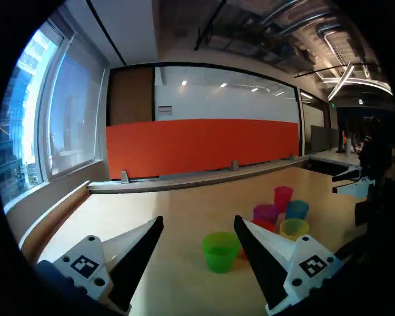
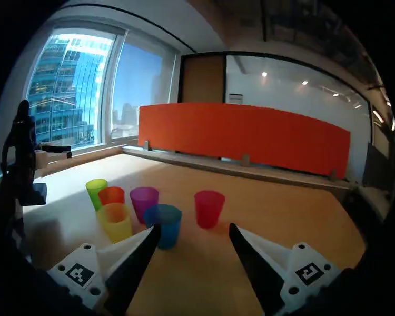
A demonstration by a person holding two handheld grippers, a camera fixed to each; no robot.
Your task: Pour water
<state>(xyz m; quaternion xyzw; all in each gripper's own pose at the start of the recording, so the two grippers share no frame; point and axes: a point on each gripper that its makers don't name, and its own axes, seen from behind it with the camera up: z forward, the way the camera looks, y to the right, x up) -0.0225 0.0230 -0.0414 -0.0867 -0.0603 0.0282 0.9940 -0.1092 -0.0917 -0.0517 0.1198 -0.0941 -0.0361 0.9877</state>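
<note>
Several coloured plastic cups stand in a cluster on a light wooden table (image 2: 282,210). In the left gripper view a green cup (image 1: 220,251) is nearest, just beyond my open left gripper (image 1: 198,224); behind it are red (image 1: 262,226), purple (image 1: 266,212), yellow (image 1: 294,228), blue (image 1: 296,209) and pink (image 1: 283,197) cups. In the right gripper view my open right gripper (image 2: 194,229) hovers in front of the blue cup (image 2: 165,225) and pink cup (image 2: 208,208), with yellow (image 2: 115,220), purple (image 2: 144,201), orange-red (image 2: 111,195) and green (image 2: 96,190) cups to the left. Both grippers hold nothing.
An orange divider panel (image 2: 245,136) runs along the table's far edge. Large windows (image 2: 71,84) line one side. The other gripper's white fingers (image 1: 353,181) show at the right of the left gripper view; a dark device (image 2: 19,158) stands at the left of the right gripper view.
</note>
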